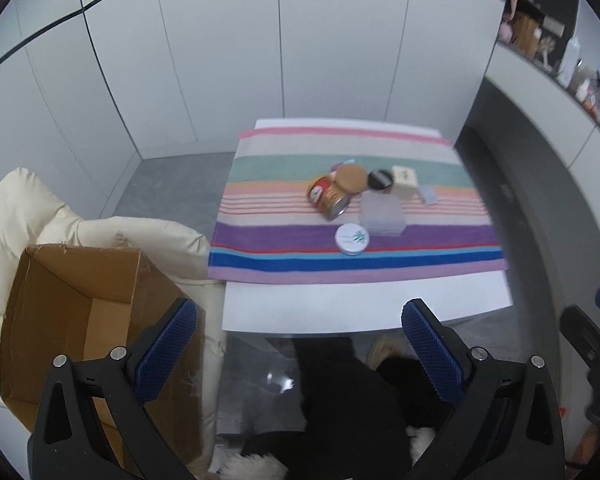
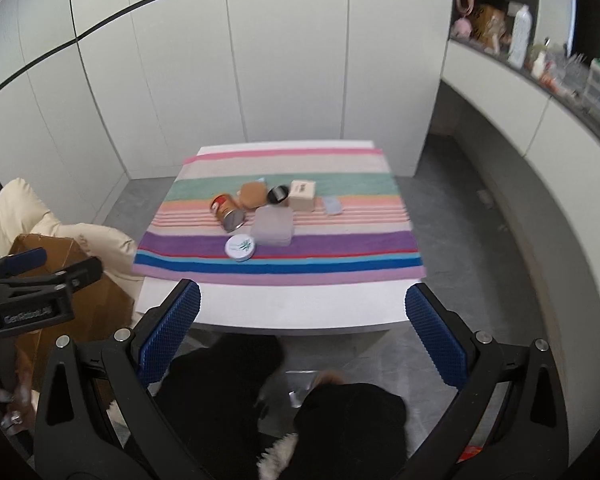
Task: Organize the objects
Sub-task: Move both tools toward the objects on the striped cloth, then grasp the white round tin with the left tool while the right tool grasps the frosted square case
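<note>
With both my left claw (image 1: 299, 320) and right claw (image 2: 302, 303) spread wide and empty short of the tabletop (image 2: 284, 306), I'd approach the nearest tin (image 2: 240, 247), mid-frame on the towel (image 2: 340, 244), squarely, then carry it to the box (image 1: 72, 300) lower left.

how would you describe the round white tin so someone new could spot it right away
On the white table, a striped cloth holds a small cluster of objects. The round white tin lies at the cluster's near edge, on the purple stripe. It alone is flat and white, with a green leaf print on its lid.
</note>
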`<state>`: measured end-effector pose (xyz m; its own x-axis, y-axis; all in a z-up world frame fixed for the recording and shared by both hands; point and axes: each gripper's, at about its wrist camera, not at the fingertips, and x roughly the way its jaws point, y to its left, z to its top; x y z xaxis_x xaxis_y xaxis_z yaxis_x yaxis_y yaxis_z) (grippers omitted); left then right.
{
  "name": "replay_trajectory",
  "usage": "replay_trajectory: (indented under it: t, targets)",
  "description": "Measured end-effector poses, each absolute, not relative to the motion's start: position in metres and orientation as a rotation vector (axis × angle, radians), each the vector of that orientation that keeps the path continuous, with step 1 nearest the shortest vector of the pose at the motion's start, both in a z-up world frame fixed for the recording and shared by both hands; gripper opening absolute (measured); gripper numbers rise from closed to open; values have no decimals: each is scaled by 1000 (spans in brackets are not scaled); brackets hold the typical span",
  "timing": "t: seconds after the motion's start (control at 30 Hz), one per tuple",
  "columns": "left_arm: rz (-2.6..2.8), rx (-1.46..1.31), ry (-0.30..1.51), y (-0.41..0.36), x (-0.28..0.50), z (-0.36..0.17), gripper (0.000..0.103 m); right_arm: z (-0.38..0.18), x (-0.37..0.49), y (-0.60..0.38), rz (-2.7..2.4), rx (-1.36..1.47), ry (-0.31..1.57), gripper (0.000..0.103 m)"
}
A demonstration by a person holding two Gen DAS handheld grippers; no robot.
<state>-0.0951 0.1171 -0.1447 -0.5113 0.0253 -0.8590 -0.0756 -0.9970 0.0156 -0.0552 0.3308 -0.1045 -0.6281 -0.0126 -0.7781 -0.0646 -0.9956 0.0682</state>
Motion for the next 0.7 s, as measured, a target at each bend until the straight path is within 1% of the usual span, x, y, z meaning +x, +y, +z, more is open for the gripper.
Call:
replay_trajectory:
  t: [0.17, 0.27, 0.33, 0.43, 0.7]
  targets:
    - [2622, -1611, 81, 123, -127, -187, 103, -145, -76, 352, 2800, -1443, 363, 103]
    - [2572, -1673, 56, 127, -146, -214, 103, -169, -90, 363, 2768, -1473, 428, 103]
    - [2552, -1697, 45, 129, -156, -231, 103, -182, -103, 370, 2751, -1482, 441, 103]
    - [2525, -1703, 24, 136, -173, -260, 103, -205, -127, 375, 2724, -1491, 406, 103]
    - [2419, -1778, 82, 164, -217, -343, 102, -283, -222, 365, 2668, -1634, 417, 103]
